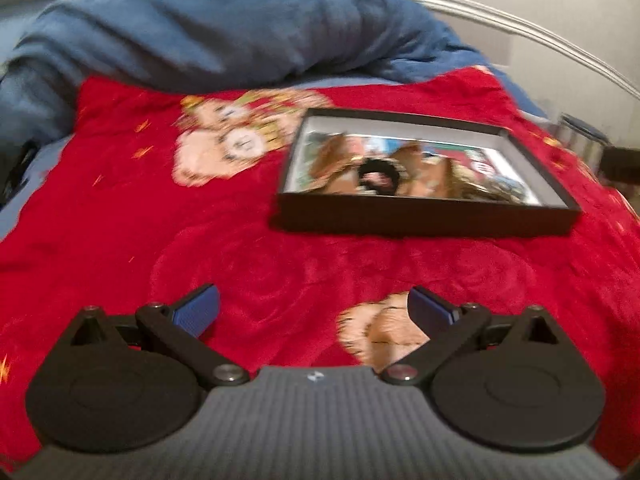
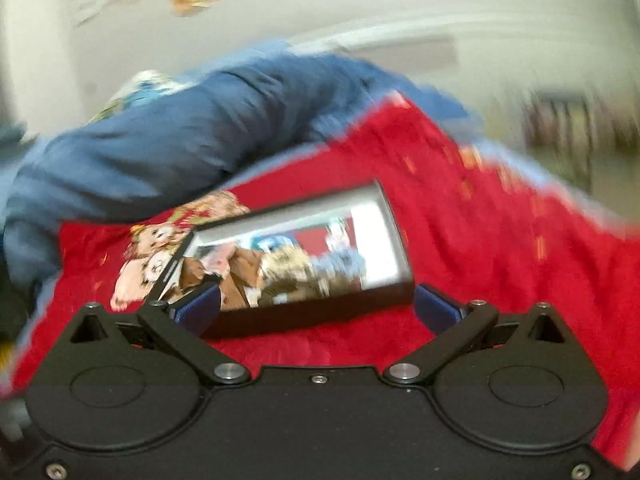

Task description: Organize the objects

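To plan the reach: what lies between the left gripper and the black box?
In the left wrist view, only red blanket lies between the left gripper and the black box; no other object.

free: red blanket left and front of box | obstacles: black box right; blue duvet behind

A blanket covers the bed, and a duvet is heaped behind it. An open box sits on the blanket, right of centre in the left wrist view, with a picture lying flat inside it. A bear print on the blanket lies just left of the box. A rail runs behind the duvet.
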Motion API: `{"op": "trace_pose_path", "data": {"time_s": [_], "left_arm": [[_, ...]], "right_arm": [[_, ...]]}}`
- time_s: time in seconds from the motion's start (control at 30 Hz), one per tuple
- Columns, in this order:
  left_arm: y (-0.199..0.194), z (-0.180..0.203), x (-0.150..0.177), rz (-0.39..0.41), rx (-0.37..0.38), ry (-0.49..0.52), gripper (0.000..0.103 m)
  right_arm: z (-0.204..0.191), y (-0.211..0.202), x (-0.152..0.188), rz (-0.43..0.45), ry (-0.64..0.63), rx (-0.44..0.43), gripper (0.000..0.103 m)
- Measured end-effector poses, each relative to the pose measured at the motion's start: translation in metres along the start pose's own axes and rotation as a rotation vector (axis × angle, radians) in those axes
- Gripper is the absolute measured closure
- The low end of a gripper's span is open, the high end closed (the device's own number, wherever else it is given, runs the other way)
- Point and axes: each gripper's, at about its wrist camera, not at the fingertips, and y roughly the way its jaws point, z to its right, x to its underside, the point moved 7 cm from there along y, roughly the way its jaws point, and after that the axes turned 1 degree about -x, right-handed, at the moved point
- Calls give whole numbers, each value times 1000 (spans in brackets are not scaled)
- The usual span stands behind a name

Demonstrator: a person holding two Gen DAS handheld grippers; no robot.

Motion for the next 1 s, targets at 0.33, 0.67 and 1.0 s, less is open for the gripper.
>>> {"op": "trace_pose_path", "data": {"time_s": [0.33,0.67,1.0], "left_arm": [[-3,-1,19,4,-31,27,0],[-7,5,18,32,43,2,0],[-4,16,21,23,38,66,0]], "right_arm": [[8,-6,17,-23,-34,57,0],[21,7,39,-112,10,99,0],[33,-6,54,-108,-54,132,0]]}}
